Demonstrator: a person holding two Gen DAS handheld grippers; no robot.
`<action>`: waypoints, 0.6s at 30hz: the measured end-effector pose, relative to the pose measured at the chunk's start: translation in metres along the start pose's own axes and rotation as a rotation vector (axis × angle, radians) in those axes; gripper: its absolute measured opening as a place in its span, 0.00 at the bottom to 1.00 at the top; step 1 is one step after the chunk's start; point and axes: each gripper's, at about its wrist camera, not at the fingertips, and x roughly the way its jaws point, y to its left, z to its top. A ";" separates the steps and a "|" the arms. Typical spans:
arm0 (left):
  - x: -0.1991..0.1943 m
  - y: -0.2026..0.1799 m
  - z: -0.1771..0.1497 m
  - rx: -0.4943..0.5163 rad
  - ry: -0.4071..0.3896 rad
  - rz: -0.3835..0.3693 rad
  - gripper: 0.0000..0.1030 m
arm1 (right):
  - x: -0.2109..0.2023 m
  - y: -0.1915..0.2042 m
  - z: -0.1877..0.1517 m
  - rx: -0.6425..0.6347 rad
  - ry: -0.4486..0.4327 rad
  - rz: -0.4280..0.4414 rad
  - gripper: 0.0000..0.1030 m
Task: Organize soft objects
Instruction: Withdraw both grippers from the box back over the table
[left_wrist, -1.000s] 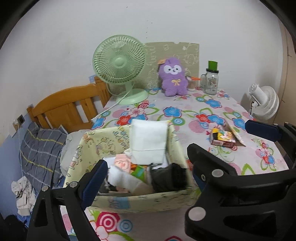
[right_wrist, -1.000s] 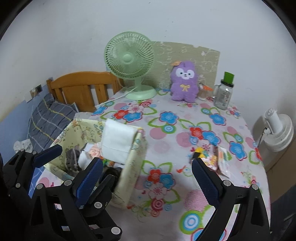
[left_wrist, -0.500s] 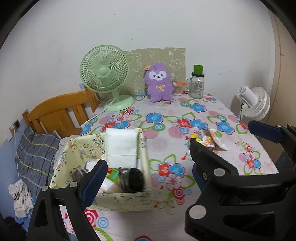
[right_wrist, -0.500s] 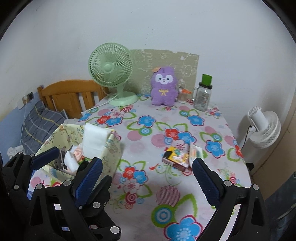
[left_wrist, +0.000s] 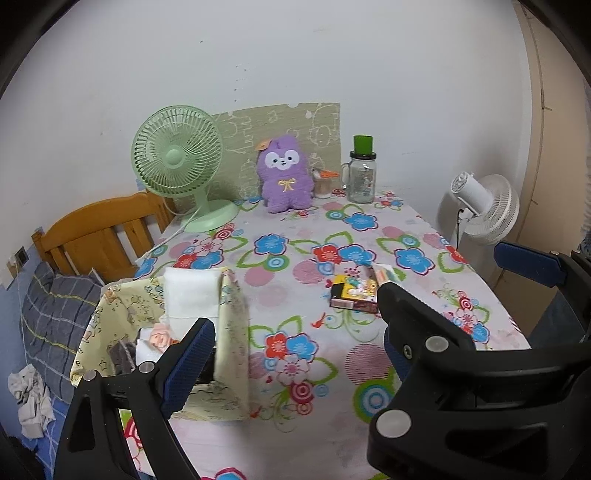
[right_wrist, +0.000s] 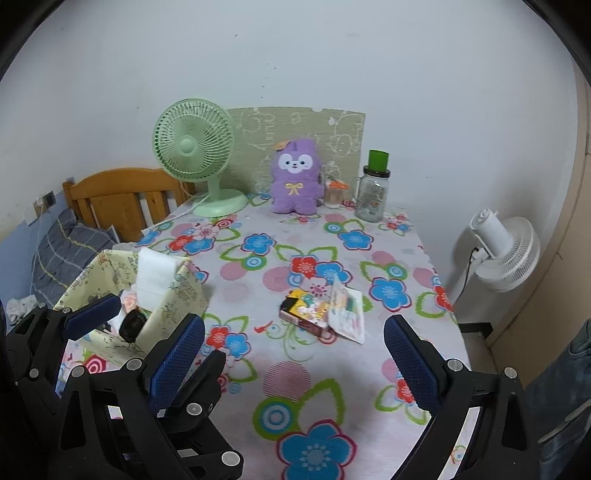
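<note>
White plaster wall backed a surface (right_wrist: 295, 380) covered by a smooth cloth printed with red, blue and pink flowers. At 12 o'clock on it, against a beige patterned board (right_wrist: 295, 136), a purple plush toy (right_wrist: 294, 181) sat upright, long axis vertical, face turned toward the cameras; its pile looked short and fuzzy, with a small yellow bow on the chest. At 11 o'clock stood a pale green fan (right_wrist: 194, 147) with a round plastic grille, and at 1 o'clock a clear glass jar (right_wrist: 372, 195) with a green cap.

At 9 o'clock near the surface's left edge sat a soft-sided fabric bin (left_wrist: 229, 332), cream with cartoon print, walls slightly slumped. A white folded cloth (left_wrist: 190, 299) stood on end inside it, long axis vertical, above smaller soft items, one pink-and-white and one dark; their exact shapes could not be made out.

At centre lay a flat printed box (right_wrist: 304, 312), glossy, long axis running 10 to 4 o'clock, with a thin packet (right_wrist: 347, 310) leaning on its right side.

The left gripper (left_wrist: 295, 347) hovered with jaws spread wide, holding nothing, its left finger in front of the bin. The right gripper (right_wrist: 293, 354) was likewise wide and empty, low over the near edge, apart from the box.

Off the surface, a wooden bed frame (right_wrist: 122, 195) stood at 10 o'clock and a white fan (right_wrist: 506, 247) at 3 o'clock.
</note>
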 end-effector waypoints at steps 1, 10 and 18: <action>0.000 -0.003 0.000 0.002 -0.002 0.000 0.91 | -0.001 -0.004 0.000 0.003 -0.003 -0.001 0.96; 0.001 -0.025 0.005 0.020 -0.015 -0.011 0.91 | -0.006 -0.025 -0.003 0.013 -0.015 -0.014 0.96; 0.010 -0.037 0.008 0.037 -0.014 -0.014 0.91 | -0.003 -0.040 -0.004 0.015 -0.022 -0.029 0.96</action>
